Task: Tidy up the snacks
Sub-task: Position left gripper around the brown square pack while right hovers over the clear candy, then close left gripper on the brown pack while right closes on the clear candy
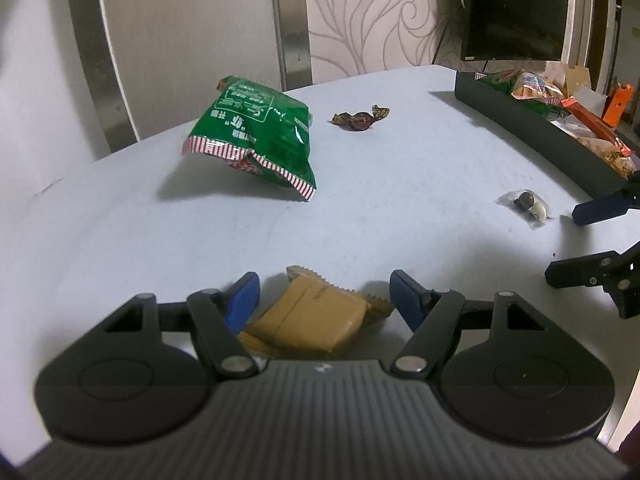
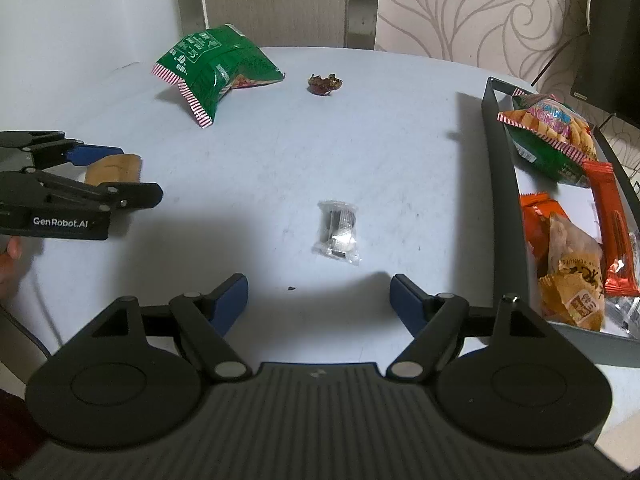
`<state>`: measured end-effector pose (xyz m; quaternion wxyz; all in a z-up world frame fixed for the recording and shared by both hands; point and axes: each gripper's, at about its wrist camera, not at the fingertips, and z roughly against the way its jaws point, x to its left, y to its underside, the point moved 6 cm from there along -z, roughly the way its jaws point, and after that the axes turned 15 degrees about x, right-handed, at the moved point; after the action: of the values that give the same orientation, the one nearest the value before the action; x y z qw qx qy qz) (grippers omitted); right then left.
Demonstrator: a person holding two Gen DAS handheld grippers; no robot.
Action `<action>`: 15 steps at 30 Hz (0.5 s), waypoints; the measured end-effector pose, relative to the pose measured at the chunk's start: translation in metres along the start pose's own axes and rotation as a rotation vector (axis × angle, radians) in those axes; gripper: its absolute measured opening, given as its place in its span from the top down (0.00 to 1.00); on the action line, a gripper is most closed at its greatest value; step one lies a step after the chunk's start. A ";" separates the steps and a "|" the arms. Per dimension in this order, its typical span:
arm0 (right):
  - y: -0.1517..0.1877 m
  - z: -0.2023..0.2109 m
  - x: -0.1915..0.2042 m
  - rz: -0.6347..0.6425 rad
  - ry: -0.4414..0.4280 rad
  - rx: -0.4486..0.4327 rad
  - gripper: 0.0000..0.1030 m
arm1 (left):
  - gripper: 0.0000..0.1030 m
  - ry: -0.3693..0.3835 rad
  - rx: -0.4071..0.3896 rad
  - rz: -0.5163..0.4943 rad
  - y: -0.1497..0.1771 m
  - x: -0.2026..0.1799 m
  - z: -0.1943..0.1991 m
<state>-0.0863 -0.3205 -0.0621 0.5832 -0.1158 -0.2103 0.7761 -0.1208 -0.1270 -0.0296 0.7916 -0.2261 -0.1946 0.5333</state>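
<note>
My left gripper (image 1: pixel 322 298) is open, its blue fingertips on either side of a tan snack packet (image 1: pixel 316 326) lying on the table; the packet shows between the jaws in the right wrist view (image 2: pixel 114 168) too. My right gripper (image 2: pixel 318 300) is open and empty, just short of a small clear packet (image 2: pixel 338 229) on the table. A green chip bag (image 1: pixel 256 136) and a dark wrapped candy (image 1: pixel 360 119) lie farther back. A dark tray (image 2: pixel 505 200) at the right holds several snacks.
The pale round table (image 2: pixel 360 128) meets a white wall at the left and patterned wallpaper behind. A dark monitor (image 1: pixel 516 8) stands behind the tray. The right gripper's fingers (image 1: pixel 596 208) show at the right edge of the left wrist view.
</note>
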 end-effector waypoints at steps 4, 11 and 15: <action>-0.001 0.000 0.000 0.007 -0.005 0.010 0.20 | 0.32 0.012 0.005 -0.006 -0.001 -0.002 -0.001; -0.003 0.006 -0.009 0.003 -0.001 0.028 0.21 | 0.24 -0.007 0.022 -0.051 0.012 0.000 0.009; -0.016 0.009 -0.019 -0.009 -0.007 0.000 0.31 | 0.26 0.001 0.019 -0.042 0.016 0.004 0.011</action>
<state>-0.0711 -0.3368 -0.0480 0.5861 -0.1121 -0.2130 0.7737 -0.1374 -0.1170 -0.0293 0.8049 -0.2146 -0.1940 0.5181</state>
